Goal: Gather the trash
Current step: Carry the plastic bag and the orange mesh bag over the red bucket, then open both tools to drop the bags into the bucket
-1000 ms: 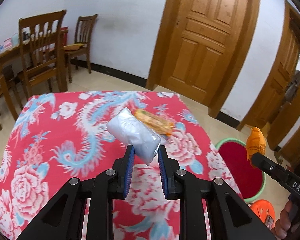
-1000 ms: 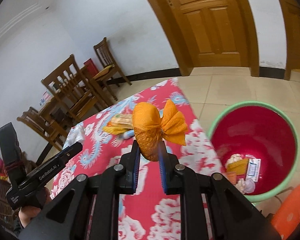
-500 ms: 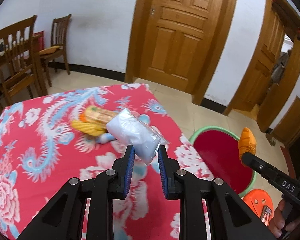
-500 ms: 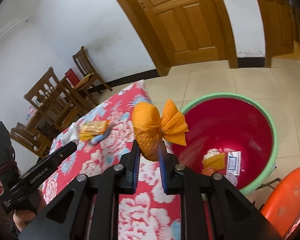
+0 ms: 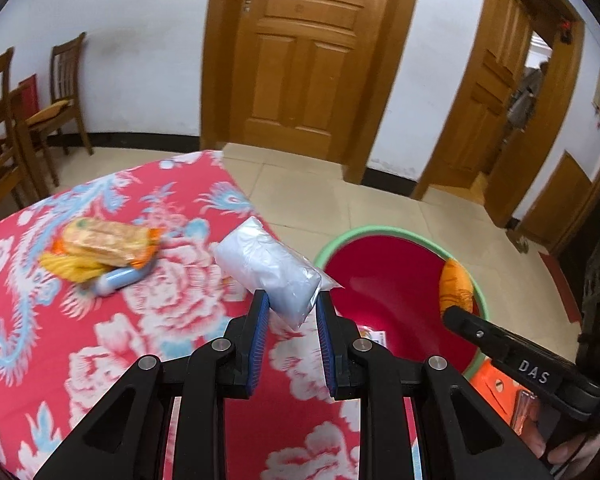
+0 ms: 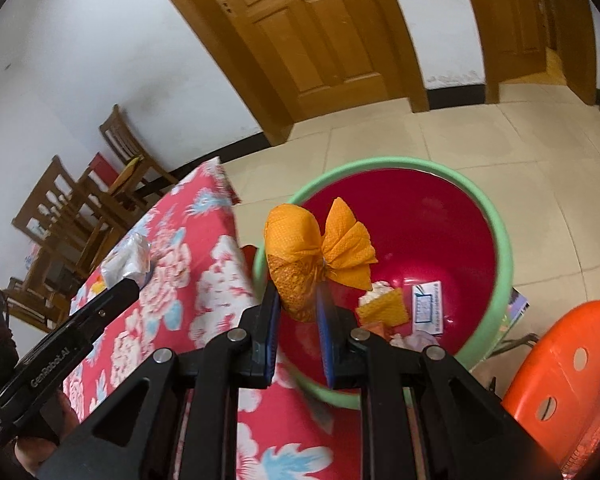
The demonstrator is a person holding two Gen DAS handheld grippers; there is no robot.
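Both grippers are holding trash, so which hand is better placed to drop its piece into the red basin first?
Right. The right gripper holds the orange tied wrapper already over the red basin with the green rim. The left gripper holds the clear plastic bag above the flowered tablecloth's edge.

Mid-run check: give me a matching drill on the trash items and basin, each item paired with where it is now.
Items:
1. white plastic packet
2. orange mesh bundle
3. biscuit pack
4. red basin

Places:
a. on the floor beside the table
b. lying on the floral tablecloth
c. clamped in the left gripper
d. clamped in the right gripper

Pairs: 1-c, 2-d, 3-b, 4-a
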